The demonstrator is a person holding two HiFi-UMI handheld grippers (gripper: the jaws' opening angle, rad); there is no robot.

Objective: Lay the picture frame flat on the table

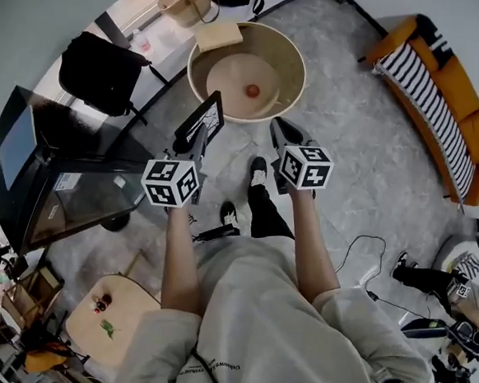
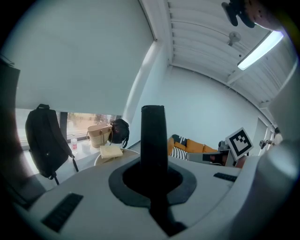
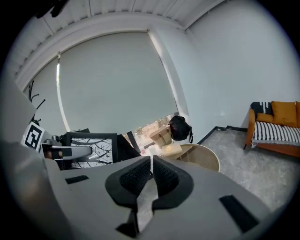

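Note:
The picture frame [image 1: 199, 122] is black with a black-and-white print, and it is held up in the air, tilted, just in front of the round wooden table [image 1: 287, 42]. My left gripper [image 1: 196, 144] is shut on its lower edge. In the left gripper view the frame [image 2: 153, 136] shows edge-on as a dark upright bar between the jaws. My right gripper [image 1: 283, 130] hangs beside it, shut with nothing in it. The right gripper view shows the frame [image 3: 91, 149] at the left, gripped by the left gripper [image 3: 65, 152], and the table [image 3: 208, 159] beyond.
A small red thing [image 1: 252, 90] and a tan pad [image 1: 217, 36] lie on the round table. A glass desk [image 1: 74, 191] and a black backpack [image 1: 99, 69] stand at the left. An orange sofa [image 1: 446, 88] is at the right. Cables run over the floor.

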